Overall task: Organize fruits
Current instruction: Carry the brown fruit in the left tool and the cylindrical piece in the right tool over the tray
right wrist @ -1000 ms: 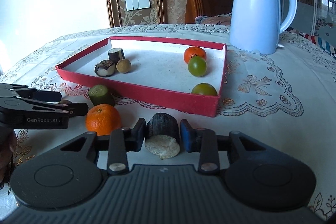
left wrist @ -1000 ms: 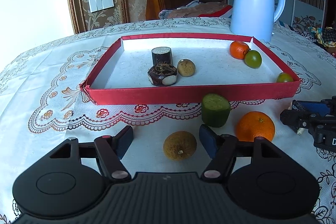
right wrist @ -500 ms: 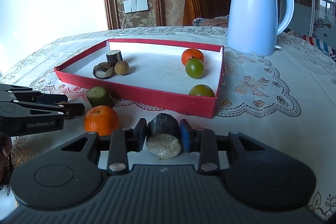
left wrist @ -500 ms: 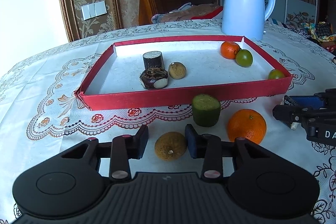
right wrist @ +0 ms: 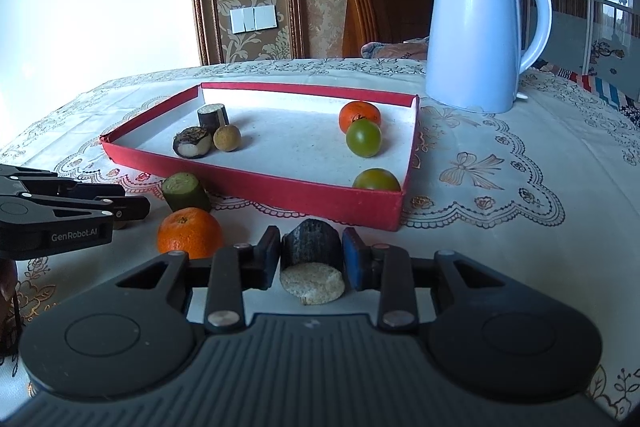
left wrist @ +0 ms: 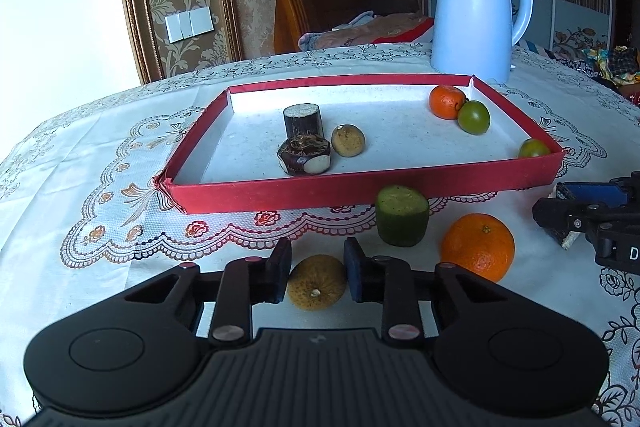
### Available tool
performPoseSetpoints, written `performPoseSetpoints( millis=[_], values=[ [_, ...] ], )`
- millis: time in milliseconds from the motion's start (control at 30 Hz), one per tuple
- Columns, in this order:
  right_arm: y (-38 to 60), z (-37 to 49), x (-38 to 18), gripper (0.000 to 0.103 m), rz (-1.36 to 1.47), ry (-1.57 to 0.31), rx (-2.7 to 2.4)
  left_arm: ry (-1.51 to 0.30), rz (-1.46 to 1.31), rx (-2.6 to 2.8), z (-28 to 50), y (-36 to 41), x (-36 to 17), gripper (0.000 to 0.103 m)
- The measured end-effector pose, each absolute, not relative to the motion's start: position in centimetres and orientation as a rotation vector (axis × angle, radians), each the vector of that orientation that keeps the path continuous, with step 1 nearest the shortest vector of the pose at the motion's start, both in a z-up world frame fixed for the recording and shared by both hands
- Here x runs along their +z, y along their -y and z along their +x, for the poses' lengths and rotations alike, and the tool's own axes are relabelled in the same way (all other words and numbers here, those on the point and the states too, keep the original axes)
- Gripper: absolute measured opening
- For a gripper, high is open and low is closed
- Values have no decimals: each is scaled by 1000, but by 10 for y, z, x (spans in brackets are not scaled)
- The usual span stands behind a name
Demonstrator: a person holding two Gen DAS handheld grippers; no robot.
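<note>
A red tray (left wrist: pixel 360 187) holds a dark cane piece, a brown nut-like fruit, a tan round fruit (left wrist: pixel 348 141), an orange and two green tomatoes. My left gripper (left wrist: pixel 317 269) is shut on a tan round fruit (left wrist: pixel 317 287) in front of the tray. A green cane piece (left wrist: pixel 401 215) and an orange (left wrist: pixel 478 247) lie to its right on the cloth. My right gripper (right wrist: pixel 311 257) is shut on a dark cane piece (right wrist: pixel 312 261) near the tray's (right wrist: pixel 320 199) front right corner.
A pale blue kettle (right wrist: pixel 480 39) stands behind the tray on the right. The table has a white lace cloth (left wrist: pixel 100 167). A wooden chair and patterned wall are behind the table. Each gripper shows at the edge of the other's view.
My left gripper's jaws have closed from wide open onto the tan fruit. The right gripper has kept its hold on the dark cane piece and lifted slightly.
</note>
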State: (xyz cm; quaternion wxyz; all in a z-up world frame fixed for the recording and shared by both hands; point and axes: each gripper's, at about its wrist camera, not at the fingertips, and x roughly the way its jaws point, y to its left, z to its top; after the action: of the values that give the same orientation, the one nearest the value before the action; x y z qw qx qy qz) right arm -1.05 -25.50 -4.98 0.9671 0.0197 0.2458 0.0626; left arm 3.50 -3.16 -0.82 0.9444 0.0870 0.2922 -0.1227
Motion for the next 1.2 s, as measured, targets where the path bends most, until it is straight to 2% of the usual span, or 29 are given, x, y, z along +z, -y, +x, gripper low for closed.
performPoseSetpoints(
  millis=[533, 833, 933, 1200],
  values=[
    [255, -12, -46, 31, 31, -462, 119, -496, 119, -262, 28, 27, 10, 28],
    [252, -4, -27, 31, -8, -400, 92, -504, 109, -263, 44, 35, 21, 28],
    [253, 3, -19, 28, -12, -382, 84, -505, 106, -265, 52, 39, 25, 28],
    [277, -5, -12, 30, 21, -393, 88, -516, 77, -265, 61, 37, 24, 28]
  ],
)
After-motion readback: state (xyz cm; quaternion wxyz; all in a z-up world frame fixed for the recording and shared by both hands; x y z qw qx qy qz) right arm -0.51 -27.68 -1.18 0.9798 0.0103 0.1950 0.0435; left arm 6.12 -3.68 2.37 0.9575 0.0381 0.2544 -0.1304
